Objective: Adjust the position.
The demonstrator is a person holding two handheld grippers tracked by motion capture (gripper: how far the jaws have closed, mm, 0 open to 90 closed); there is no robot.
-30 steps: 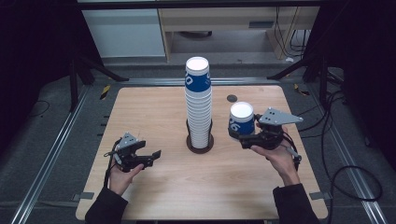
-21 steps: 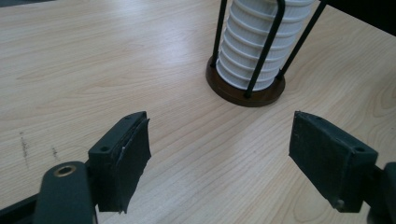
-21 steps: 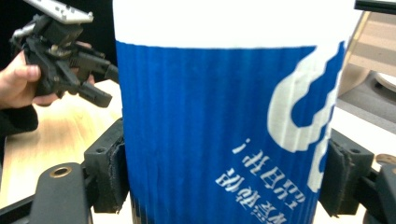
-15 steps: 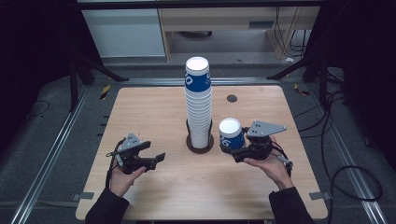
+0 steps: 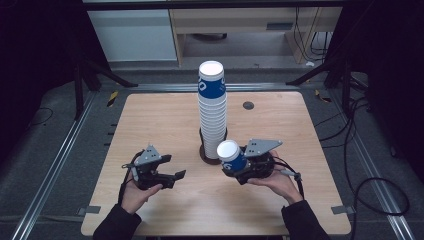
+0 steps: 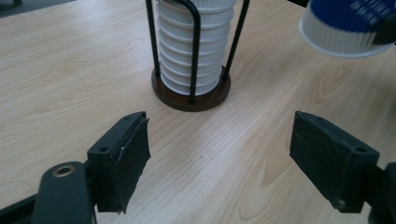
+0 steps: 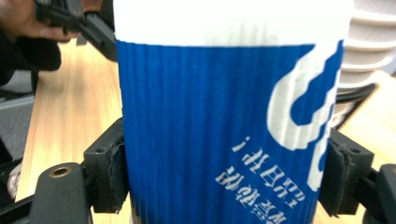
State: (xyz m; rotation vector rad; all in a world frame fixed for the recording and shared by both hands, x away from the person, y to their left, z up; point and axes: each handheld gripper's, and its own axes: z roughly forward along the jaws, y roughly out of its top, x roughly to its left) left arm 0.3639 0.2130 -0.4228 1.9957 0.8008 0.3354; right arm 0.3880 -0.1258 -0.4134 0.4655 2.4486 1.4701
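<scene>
The left gripper [image 5: 165, 175] sits nearest the person's edge of the worktop [image 5: 150, 120], held low over the wood with its jaws spread wide and nothing between them. In the left gripper view its two black pads [image 6: 126, 158] stand well apart, with bare wood grain between them.

Level with it and off to its right, the right gripper [image 5: 240, 167] has its jaws clamped on a blue paper cup [image 5: 231, 156]. The cup is upside down, white base uppermost, and tilted a little toward the middle of the worktop. In the right gripper view the cup [image 7: 224, 121] stands between the jaws, one black pad [image 7: 109, 165] pressed on each side of its ribbed blue sleeve, the printed lettering reading upside down. The left gripper view catches the cup's white rim and blue wall [image 6: 343, 28] up ahead and to the right of the open jaws, clear of the wood.

Just beyond the held cup, and straight ahead of the open left jaws, a dark round stand [image 5: 207, 155] with thin black upright wires [image 6: 195, 51] carries a tall stack of cups [image 5: 212, 110], white ribbed rims one upon another, with a blue cup at the top. The held cup hangs just beside the foot of this stack.

Farther still, past the stack, a small dark round disc [image 5: 248, 105] sits in the worktop near its far edge.
</scene>
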